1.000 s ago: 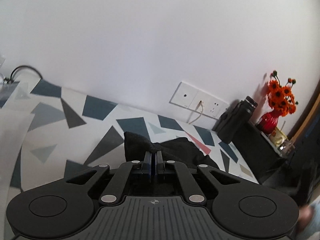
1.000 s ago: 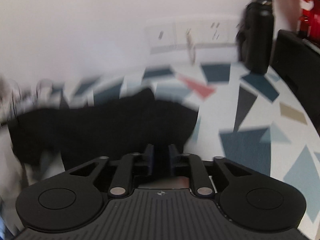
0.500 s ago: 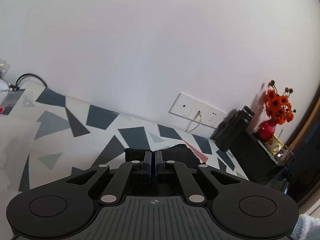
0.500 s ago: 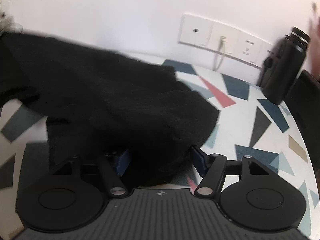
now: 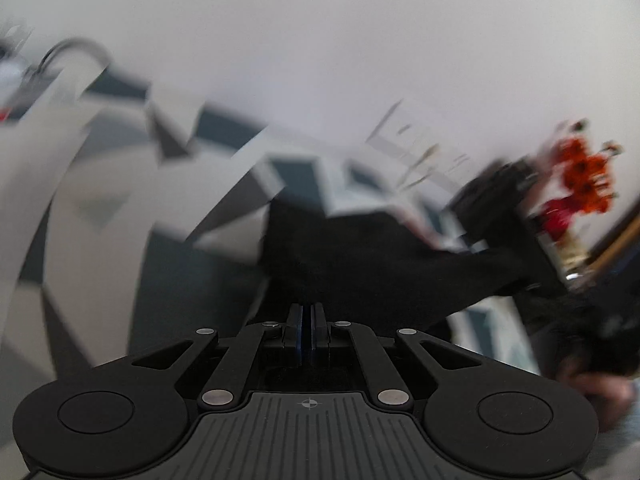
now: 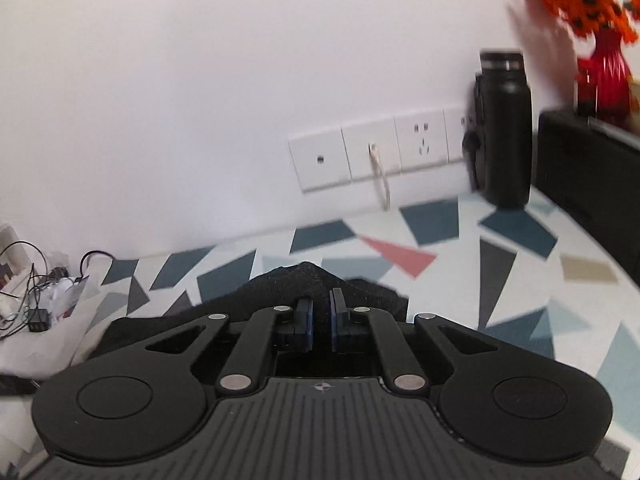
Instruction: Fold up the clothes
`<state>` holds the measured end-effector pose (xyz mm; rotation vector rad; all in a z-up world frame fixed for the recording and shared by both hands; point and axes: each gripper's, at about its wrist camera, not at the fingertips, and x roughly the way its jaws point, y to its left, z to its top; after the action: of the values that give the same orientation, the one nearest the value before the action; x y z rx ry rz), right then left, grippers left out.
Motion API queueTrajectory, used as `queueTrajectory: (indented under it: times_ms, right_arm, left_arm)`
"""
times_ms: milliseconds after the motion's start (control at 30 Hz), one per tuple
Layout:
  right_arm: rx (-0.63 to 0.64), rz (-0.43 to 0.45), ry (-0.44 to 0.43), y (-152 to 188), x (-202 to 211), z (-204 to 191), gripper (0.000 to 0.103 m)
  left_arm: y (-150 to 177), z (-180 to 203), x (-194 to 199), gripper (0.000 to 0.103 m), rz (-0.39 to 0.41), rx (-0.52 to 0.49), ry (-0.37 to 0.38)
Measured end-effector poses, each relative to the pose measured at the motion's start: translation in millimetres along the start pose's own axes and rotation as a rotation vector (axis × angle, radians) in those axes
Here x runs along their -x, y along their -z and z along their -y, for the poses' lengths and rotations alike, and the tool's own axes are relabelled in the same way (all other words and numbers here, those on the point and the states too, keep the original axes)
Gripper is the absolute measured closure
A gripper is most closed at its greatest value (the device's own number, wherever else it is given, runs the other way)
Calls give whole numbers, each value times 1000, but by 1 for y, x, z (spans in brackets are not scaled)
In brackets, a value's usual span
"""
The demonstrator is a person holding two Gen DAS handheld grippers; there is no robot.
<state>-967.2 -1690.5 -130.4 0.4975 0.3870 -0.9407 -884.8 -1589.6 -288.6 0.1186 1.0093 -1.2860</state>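
Left wrist view, blurred: the left gripper (image 5: 307,314) is pinched closed low centre, seemingly on the black garment (image 5: 360,264) at mid-frame.

Right wrist view: the right gripper (image 6: 321,316) has its jaws slightly parted above the garment's edge at lower centre on the patterned table (image 6: 520,280); closing squarely on one layer would keep the fold neat.

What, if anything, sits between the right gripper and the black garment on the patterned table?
Nothing visible does. The black garment lies directly ahead of the right gripper, whose jaws stand slightly apart. The black bottle and cables sit well off to the sides.
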Motion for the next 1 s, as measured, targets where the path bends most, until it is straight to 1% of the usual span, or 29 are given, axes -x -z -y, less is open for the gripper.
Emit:
queueTrajectory:
  times_ms: [33,100,200,267,300,333,400,433,467,500,533,567,600,733,833,900,933,967,1000]
  right_arm:
    - [-3,-21,2,1,-3,0,95]
    - [-8,-63,7,4,-9,1,95]
    - [-39,-141,-10,3,-23,0,95]
    - [-6,-142,-15,-4,-32,-7,95]
    - [17,-131,-10,-11,-39,-10,93]
    - [24,-138,-2,-12,-44,-11,86]
    - [33,-156,14,-12,-54,-11,79]
    - [37,-164,22,-13,-59,-11,76]
    - [42,-173,31,-13,-64,-12,73]
    - [46,-182,39,-13,-69,-12,68]
    - [51,-191,47,-14,-74,-12,65]
    - [44,-205,51,-10,-76,-9,65]
    - [35,-221,55,-6,-78,-6,65]
    - [-54,-257,74,6,-84,10,65]
    - [-87,-258,75,8,-86,14,65]
    - [-93,-254,70,7,-86,15,65]
    - [-92,-249,68,7,-86,15,65]
    - [-70,-231,70,6,-83,14,64]
    - [-45,-211,73,5,-80,13,59]
  left_arm:
    - [2,-4,-3,99,9,16,-28]
    - [-2,-6,-4,95,53,17,-34]
    - [-17,2,-12,92,85,-61,-51]
    - [-27,13,-18,86,97,-128,-75]
    - [-30,20,-20,76,88,-154,-77]
    - [-31,28,-21,62,66,-169,-67]
    - [-31,42,-23,52,25,-200,-35]
    - [-25,48,-21,52,16,-215,-9]
    - [-16,53,-19,51,17,-235,2]
    - [-6,57,-18,50,17,-269,-1]
    - [6,61,-17,50,16,-314,-9]
    - [18,65,-17,50,15,-359,-16]
    - [27,67,-18,48,5,-387,-22]
    - [52,67,-27,46,-67,-429,-40]
    - [55,62,-36,46,-80,-416,-60]
    - [55,59,-48,44,-112,-407,-109]
    - [54,57,-54,46,-135,-389,-133]
    - [52,54,-56,46,-132,-365,-140]
    - [48,51,-54,65,-112,-338,-129]
